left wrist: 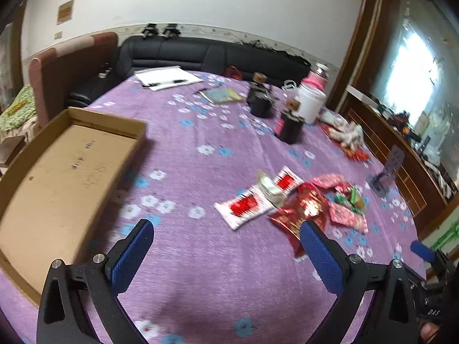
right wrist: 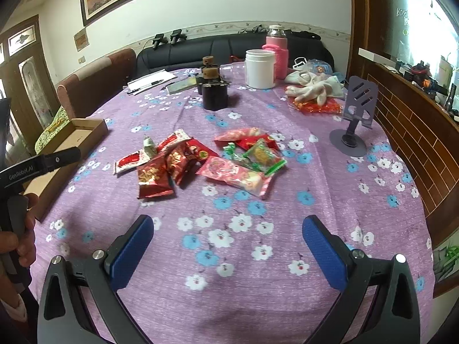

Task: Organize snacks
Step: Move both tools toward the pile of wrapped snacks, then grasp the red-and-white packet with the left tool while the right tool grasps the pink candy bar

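Left gripper (left wrist: 226, 229): I see its blue jaws spread wide, with nothing between them; it hangs above the purple flowered cloth (left wrist: 200, 258) of the counter, between the box and the snacks.

Right gripper (right wrist: 228, 225): my view shows the jaws spread wide too and holding nothing, above bare cloth, on the near side of the snacks.

Snack pile (right wrist: 200, 160): the task's things lie loose near the middle of the counter, touching and partly overlapping.

Red foil packets (right wrist: 160, 175): on the left part of the pile; they carry gold printing, but I cannot read it.

White-and-red packets (left wrist: 243, 205): two of them at the left edge of the pile; the print is too blurred to read.

Pink packets (right wrist: 238, 173): on the right part, beside green-wrapped sweets (right wrist: 258, 154).

Cardboard box (left wrist: 66, 177): open and shallow, at the left side of the counter, well apart from the pile; small dark marks are on its bottom, not readable.

Writing: on the body of the left gripper, seen from the right wrist camera, I read "GenRobot.AI" (right wrist: 21, 173); a hand (right wrist: 25, 229) grips its handle.

Other things at the far side: a white jar (right wrist: 259, 68), a pink bottle (right wrist: 276, 54), black pots with cork tops (right wrist: 213, 91), white gloves (right wrist: 312, 87), a purple phone stand (right wrist: 354, 114), papers with pens (left wrist: 166, 78).
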Available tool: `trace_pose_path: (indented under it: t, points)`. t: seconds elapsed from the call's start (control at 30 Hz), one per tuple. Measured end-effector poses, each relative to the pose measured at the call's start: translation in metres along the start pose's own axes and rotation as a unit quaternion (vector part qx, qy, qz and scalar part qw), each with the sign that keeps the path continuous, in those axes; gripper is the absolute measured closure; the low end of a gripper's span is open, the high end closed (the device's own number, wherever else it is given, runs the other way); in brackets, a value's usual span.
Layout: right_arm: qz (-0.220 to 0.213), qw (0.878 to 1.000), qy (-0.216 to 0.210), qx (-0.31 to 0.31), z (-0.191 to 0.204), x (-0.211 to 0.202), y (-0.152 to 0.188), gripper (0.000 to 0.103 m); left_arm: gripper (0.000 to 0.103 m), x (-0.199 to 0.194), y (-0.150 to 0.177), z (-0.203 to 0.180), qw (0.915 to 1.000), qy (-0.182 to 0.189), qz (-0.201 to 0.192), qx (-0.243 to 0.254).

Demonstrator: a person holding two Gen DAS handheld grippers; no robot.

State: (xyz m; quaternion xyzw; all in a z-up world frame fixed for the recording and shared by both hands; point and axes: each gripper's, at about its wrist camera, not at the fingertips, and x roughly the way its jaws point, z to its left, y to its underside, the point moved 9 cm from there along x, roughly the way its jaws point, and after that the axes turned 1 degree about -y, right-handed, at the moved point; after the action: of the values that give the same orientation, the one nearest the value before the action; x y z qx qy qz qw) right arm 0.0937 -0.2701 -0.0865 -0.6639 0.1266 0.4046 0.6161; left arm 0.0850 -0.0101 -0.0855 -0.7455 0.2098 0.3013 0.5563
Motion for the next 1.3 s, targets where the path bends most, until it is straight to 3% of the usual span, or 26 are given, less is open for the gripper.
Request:
trace_pose_path:
  t: [0.17, 0.23, 0.3, 0.4, 0.47, 0.53, 0.67, 0.77, 0.9, 0.97, 1.07, 1.1, 1.17, 1.3]
  points:
    - [-0.006, 1.0, -0.007, -0.001, -0.007, 0.003, -0.001, 0.0, 0.001, 0.011, 0.009, -0.014, 0.9993, -0.002, 0.008, 0.036]
    - [-0.009, 1.0, -0.006, -0.002, -0.009, 0.005, -0.003, 0.0, 0.0, 0.012, 0.009, -0.006, 0.9986, -0.038, 0.001, 0.038]
    - [-0.002, 1.0, -0.015, 0.002, -0.009, 0.009, -0.003, 0.0, 0.0, 0.017, 0.012, 0.0, 0.9981, -0.049, 0.017, 0.033]
    - [0.0, 0.999, -0.047, 0.015, -0.007, 0.015, -0.005, 0.0, 0.001, 0.025, 0.02, -0.001, 0.999, 0.001, 0.042, 0.012]
    - [0.001, 0.998, -0.053, 0.015, -0.006, 0.018, -0.007, 0.0, 0.001, 0.026, 0.021, -0.004, 0.9979, -0.028, 0.035, 0.046]
    - [0.0, 0.998, -0.063, 0.015, -0.003, 0.019, -0.009, 0.0, 0.001, 0.024, 0.021, -0.012, 0.9968, -0.026, 0.025, 0.072]
    - [0.004, 0.997, -0.073, 0.011, 0.004, 0.022, -0.013, 0.0, 0.001, 0.029, 0.022, -0.007, 0.9956, -0.036, 0.072, 0.048]
    - [0.004, 0.997, -0.075, -0.002, 0.009, 0.023, -0.016, 0.0, 0.001, 0.017, 0.01, -0.004, 0.9967, -0.051, 0.028, 0.057]
    - [0.004, 0.997, -0.075, -0.012, 0.013, 0.025, -0.019, 0.0, 0.001, 0.004, -0.007, -0.002, 0.998, -0.034, -0.02, 0.049]
    - [0.007, 0.997, -0.076, -0.014, 0.013, 0.028, -0.02, 0.0, 0.001, 0.004, -0.012, -0.002, 0.9989, -0.008, -0.033, 0.032]
    - [0.016, 0.997, -0.078, -0.024, 0.015, 0.035, -0.022, 0.0, 0.001, 0.015, -0.013, -0.004, 0.9996, 0.003, -0.009, 0.027]
    - [0.018, 0.996, -0.079, -0.028, 0.015, 0.037, -0.023, 0.0, 0.001, 0.02, -0.012, -0.007, 0.9983, -0.014, 0.001, 0.057]
    - [0.024, 0.996, -0.08, -0.041, 0.017, 0.041, -0.024, 0.0, 0.001, 0.024, -0.013, -0.017, 0.9928, -0.04, -0.015, 0.112]
    - [0.043, 0.993, -0.081, -0.077, 0.018, 0.055, -0.025, 0.0, 0.001, 0.041, -0.016, -0.022, 0.9928, -0.008, 0.003, 0.12]
